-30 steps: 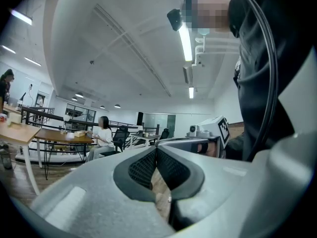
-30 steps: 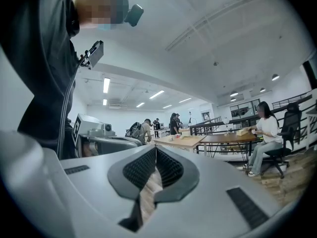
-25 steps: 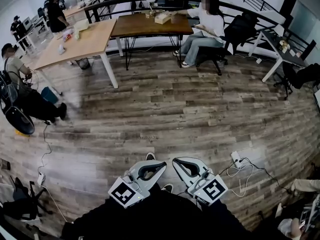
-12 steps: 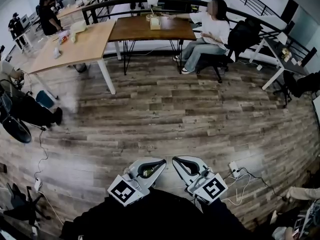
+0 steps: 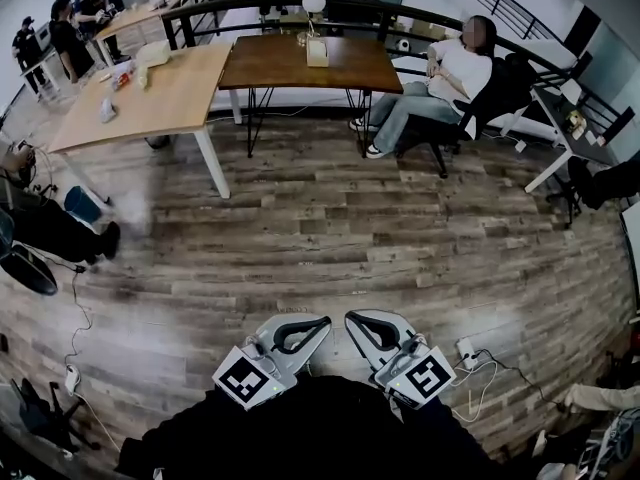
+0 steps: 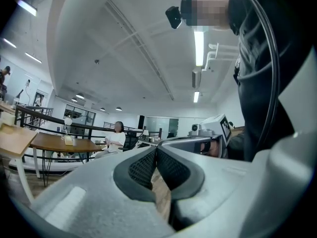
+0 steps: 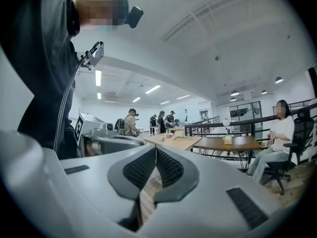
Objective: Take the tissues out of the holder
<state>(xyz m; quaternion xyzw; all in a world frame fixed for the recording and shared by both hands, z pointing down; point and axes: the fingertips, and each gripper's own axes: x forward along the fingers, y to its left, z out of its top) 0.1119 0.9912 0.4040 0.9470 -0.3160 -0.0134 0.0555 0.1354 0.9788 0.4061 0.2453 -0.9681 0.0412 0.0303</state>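
So both grippers are held low in front of the person's dark top, over the wood floor (image 5: 330, 218). The left gripper (image 5: 318, 324) has its jaws pressed together with nothing between them, and it's the same deal for the right gripper (image 5: 356, 324): pads touching, empty. The tissue holder (image 5: 317, 51) sits way across the room on the dark table (image 5: 280, 66), just beside a white lamp (image 5: 313, 1), well apart from both grippers. A seated person (image 5: 455, 73) is near that table's right end, and a lighter table (image 5: 160, 93) stands to its left.
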